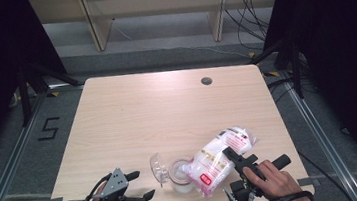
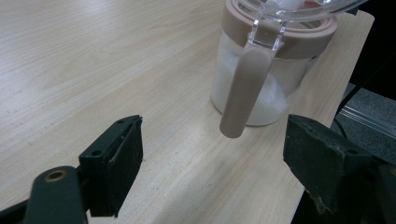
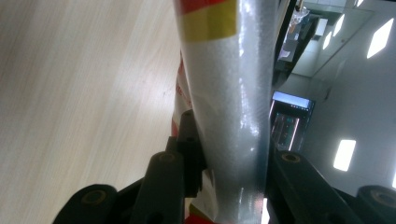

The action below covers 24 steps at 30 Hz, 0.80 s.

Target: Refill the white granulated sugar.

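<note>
A clear jar [image 1: 180, 176] with a tan rim holds white powder; its clear lid [image 1: 159, 168] is flipped open to the left. In the left gripper view the jar [image 2: 261, 79] stands ahead with its tan latch [image 2: 243, 93] hanging down. A white plastic bag [image 1: 220, 157] with red and yellow print is tipped toward the jar's mouth. My right gripper [image 1: 234, 157] is shut on the bag [image 3: 229, 107], both jaws pressing its sides. My left gripper [image 1: 142, 185] is open near the table's front edge, left of the jar, holding nothing.
The wooden table [image 1: 167, 111] has a round cable hole [image 1: 206, 81] at the back right. The jar stands close to the front edge. Beyond the table are a shelf frame [image 1: 157, 12] and cables on the floor.
</note>
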Available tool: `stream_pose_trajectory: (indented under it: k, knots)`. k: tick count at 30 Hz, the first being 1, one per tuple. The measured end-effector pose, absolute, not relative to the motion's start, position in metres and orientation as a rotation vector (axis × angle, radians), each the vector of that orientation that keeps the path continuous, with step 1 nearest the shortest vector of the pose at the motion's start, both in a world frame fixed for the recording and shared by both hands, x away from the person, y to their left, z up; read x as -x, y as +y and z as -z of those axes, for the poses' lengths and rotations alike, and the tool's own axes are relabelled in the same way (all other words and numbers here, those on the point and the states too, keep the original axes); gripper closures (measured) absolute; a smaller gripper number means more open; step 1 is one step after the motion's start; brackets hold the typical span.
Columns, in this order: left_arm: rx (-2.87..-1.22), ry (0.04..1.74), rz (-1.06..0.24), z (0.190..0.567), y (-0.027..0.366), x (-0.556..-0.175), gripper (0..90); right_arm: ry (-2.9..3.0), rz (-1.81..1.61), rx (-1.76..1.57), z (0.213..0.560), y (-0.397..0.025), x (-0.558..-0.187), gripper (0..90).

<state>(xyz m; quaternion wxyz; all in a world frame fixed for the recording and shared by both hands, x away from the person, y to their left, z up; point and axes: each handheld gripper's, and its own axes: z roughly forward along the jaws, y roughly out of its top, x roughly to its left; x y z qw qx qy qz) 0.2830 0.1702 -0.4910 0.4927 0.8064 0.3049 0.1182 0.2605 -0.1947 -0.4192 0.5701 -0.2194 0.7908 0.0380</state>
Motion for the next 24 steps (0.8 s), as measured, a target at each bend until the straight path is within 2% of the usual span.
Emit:
stream_pose_trajectory:
  k: [24]
  knots:
    - [-1.953,0.742,-0.283,0.491,0.17,-0.283,20.1,1.996,-0.462,0.332,0.43,-0.212,-0.273,75.7]
